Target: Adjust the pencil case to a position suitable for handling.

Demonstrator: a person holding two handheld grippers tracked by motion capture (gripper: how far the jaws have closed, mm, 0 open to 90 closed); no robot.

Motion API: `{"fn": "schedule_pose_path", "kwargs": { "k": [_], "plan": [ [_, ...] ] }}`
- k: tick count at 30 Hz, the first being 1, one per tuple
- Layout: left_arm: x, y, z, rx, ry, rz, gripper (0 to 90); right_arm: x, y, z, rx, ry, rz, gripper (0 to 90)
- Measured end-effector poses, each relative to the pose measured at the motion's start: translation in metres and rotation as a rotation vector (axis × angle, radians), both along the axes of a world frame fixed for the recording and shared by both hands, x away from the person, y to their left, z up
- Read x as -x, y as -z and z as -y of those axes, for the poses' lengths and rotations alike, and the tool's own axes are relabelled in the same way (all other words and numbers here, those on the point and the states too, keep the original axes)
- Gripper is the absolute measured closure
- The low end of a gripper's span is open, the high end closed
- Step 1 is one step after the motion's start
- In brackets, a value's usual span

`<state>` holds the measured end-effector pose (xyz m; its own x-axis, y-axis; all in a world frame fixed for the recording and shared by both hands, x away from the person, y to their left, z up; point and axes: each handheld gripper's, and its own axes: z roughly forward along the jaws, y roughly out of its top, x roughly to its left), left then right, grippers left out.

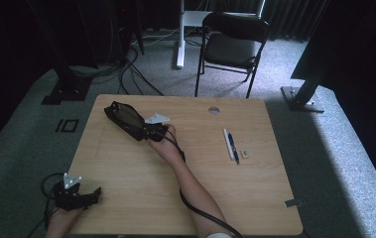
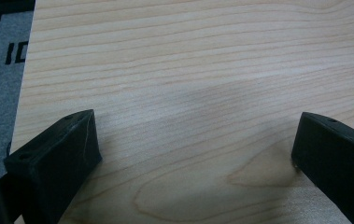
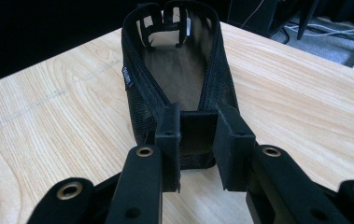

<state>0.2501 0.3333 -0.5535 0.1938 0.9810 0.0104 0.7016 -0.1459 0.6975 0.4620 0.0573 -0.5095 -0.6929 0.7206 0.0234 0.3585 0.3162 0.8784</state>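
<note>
two grippers are at work, and just one has a job so far. the right gripper (image 3: pixel 197 151) has its jaws drawn in on the near end of a black mesh pouch (image 3: pixel 179 74), the pads pressing either side of that end, so the pouch counts as grasped. it lies stretched away from the jaws on the wooden table (image 1: pixel 126 168), its zip open and the brown lining showing (a small label sits on one side wall). in the high view the same right gripper (image 1: pixel 146 130) sits at the pouch (image 1: pixel 124 119) toward the far left part of the tabletop.

the left gripper (image 2: pixel 193 154) has its jaws spread wide with bare wood between them, touching nothing; from above, it (image 1: pixel 84 197) rests at the table's near edge, well apart from the pouch.

judging by this, the grasp is done and little else. a white pen (image 1: pixel 228 143), a blue pen (image 1: pixel 233 147) and a small eraser-like piece (image 1: pixel 245 153) lie well off to the right gripper's right, outside the pouch, so filling it, if that is the aim, seems to remain.
</note>
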Motion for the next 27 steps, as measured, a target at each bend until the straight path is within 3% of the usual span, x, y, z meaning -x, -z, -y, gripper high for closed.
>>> {"fn": "schedule_pose_path", "kwargs": {
  "k": [6, 16, 27],
  "plan": [
    [0.0, 0.0, 0.0, 0.0, 0.0, 0.0, 1.2, 0.004, 0.001, 0.006, -0.018, 0.012, -0.017, 73.0],
    [0.0, 0.0, 0.0, -0.001, 0.001, -0.001, 1.2, 0.014, -0.001, 0.022, 0.002, 0.007, -0.008, 73.1],
    [0.0, 0.0, 0.0, 0.0, 0.001, 0.0, 1.2, 0.026, 0.001, 0.051, -0.019, 0.028, -0.031, 72.9]
  ]
}}
